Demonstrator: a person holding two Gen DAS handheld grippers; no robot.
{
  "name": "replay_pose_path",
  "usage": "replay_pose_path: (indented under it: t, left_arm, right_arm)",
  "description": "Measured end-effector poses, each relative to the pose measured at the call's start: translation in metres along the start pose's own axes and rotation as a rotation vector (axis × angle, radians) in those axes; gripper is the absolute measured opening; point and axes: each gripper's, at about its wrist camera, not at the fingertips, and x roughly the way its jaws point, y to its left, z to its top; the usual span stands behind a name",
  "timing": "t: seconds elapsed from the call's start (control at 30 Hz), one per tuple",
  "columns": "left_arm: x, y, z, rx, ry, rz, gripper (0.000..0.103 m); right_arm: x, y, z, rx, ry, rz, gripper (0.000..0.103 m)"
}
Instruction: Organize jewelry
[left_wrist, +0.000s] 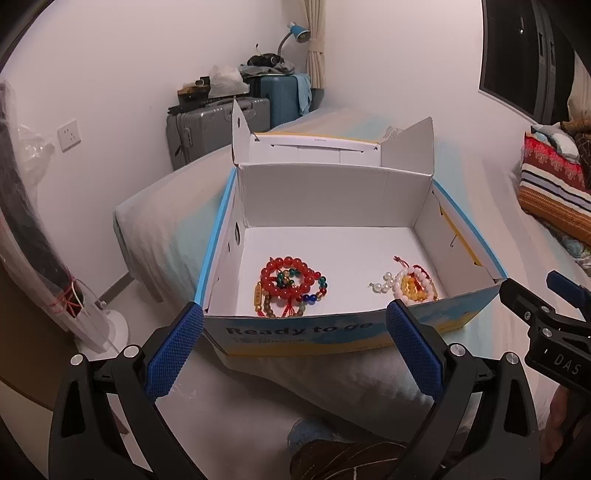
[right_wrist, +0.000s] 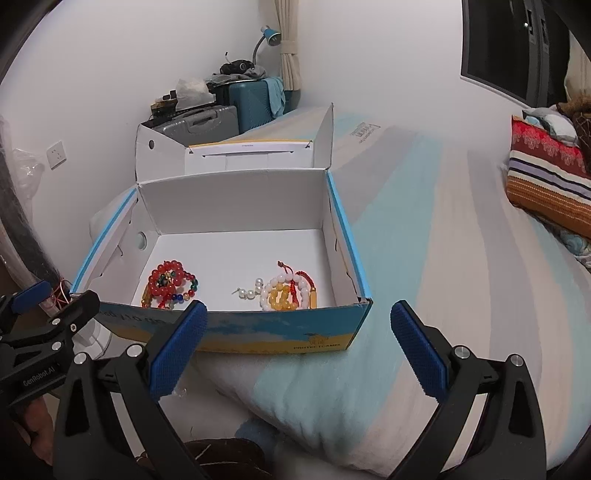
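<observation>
An open cardboard box (left_wrist: 332, 325) (right_wrist: 280, 332) with blue and yellow sides sits on the bed. On its white floor lie two heaps of jewelry. Red bead bracelets (left_wrist: 290, 282) (right_wrist: 168, 282) with coloured beads are on the left. White and yellow bead bracelets (left_wrist: 412, 284) (right_wrist: 286, 293) with a red cord are on the right, and pearl earrings (left_wrist: 382, 286) (right_wrist: 249, 291) lie beside them. My left gripper (left_wrist: 295, 317) is open in front of the box's near wall, holding nothing. My right gripper (right_wrist: 299, 314) is open too, before the box's right corner, empty.
The box lid and flaps (left_wrist: 332, 147) stand up at the back. A white and pale blue quilt (right_wrist: 424, 258) covers the bed. Striped folded bedding (right_wrist: 546, 184) lies at far right. Suitcases (left_wrist: 221, 122) stand by the wall, and a fan base (left_wrist: 110, 328) stands on the floor at left.
</observation>
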Motion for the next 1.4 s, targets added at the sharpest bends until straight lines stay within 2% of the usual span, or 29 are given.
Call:
replay_pose_path:
  t: [0.3, 0.43, 0.57, 0.7, 0.8, 1.13, 1.4]
  left_arm:
    - [0.001, -0.001, -0.001, 0.004, 0.005, -0.013, 0.097]
    - [0.003, -0.003, -0.002, 0.014, 0.008, 0.009, 0.097]
    - [0.006, -0.004, -0.002, 0.005, 0.020, -0.011, 0.097]
    - [0.010, -0.011, -0.003, 0.031, 0.032, 0.026, 0.097]
    - [0.010, -0.011, -0.003, 0.018, 0.028, 0.001, 0.097]
    - [0.009, -0.017, -0.002, 0.024, 0.016, -0.004, 0.097]
    - [0.006, -0.018, -0.001, 0.027, 0.021, -0.035, 0.097]
  right_arm:
    - [0.001, 0.000, -0.001, 0.002, -0.001, 0.001, 0.095]
    - [0.002, -0.001, -0.002, 0.003, 0.002, -0.001, 0.095]
    - [0.003, -0.002, -0.004, -0.003, 0.005, 0.000, 0.095]
    - [0.003, -0.002, -0.005, -0.003, 0.009, 0.000, 0.095]
    - [0.005, -0.001, -0.006, -0.005, 0.014, -0.001, 0.095]
    - [0.008, -0.003, -0.008, -0.001, 0.022, 0.000, 0.095]
    - [0.009, -0.004, -0.009, -0.001, 0.024, 0.001, 0.095]
